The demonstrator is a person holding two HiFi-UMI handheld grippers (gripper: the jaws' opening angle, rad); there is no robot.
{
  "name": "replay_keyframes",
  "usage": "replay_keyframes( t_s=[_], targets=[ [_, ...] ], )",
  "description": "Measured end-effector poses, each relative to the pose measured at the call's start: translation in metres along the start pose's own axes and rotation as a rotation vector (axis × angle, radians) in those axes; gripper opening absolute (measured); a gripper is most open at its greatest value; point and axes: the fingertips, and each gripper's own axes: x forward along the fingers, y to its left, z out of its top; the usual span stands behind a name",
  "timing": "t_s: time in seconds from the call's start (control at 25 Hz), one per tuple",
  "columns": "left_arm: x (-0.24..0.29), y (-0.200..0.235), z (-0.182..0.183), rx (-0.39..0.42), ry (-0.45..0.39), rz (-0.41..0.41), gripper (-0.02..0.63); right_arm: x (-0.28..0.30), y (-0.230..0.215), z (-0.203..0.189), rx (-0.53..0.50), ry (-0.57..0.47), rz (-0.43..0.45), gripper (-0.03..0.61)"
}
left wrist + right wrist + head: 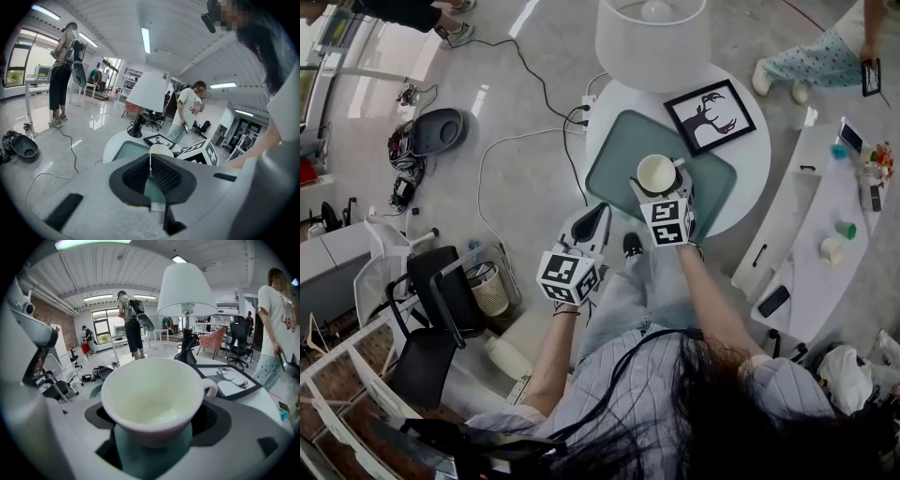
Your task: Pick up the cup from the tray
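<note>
Your right tongs (157,427) clasp the white cup (152,397) low on its rounded body over the teal tray (619,150), so any tilt could slip it free, while your left tongs (151,171) hang clenched, empty.

Cup (656,173) above tray (622,150) (maybe touching)

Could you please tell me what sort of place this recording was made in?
Probably an open-plan office or lab workspace: wheeled office chairs stand about, ceiling strip lights run overhead, and cables trail across the polished floor.
</note>
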Motion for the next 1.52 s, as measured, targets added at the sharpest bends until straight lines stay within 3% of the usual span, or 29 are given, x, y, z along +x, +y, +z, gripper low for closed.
replay_keyframes(
  t_s=[0.36,0.56,1.2,1.52],
  targets=[
    [-0.013,-0.001,0.011,0.019,-0.041,-0.004,0.014,-0.031,0.011,0.028,-0.042,-0.047,0.044,0.411],
    [-0.025,-0.010,0.020,0.037,-0.071,-0.025,0.014,-0.053,0.022,0.042,0.003,-0.073,0.063,0.411],
    [-0.081,-0.044,0.014,0.105,-0.119,-0.134,0.014,-0.131,0.044,0.062,0.063,-0.150,-0.029,0.411],
    [-0.085,-0.074,0.003,0.099,-0.132,-0.181,0.014,-0.166,0.049,0.056,0.058,-0.162,-0.041,0.411]
  ],
)
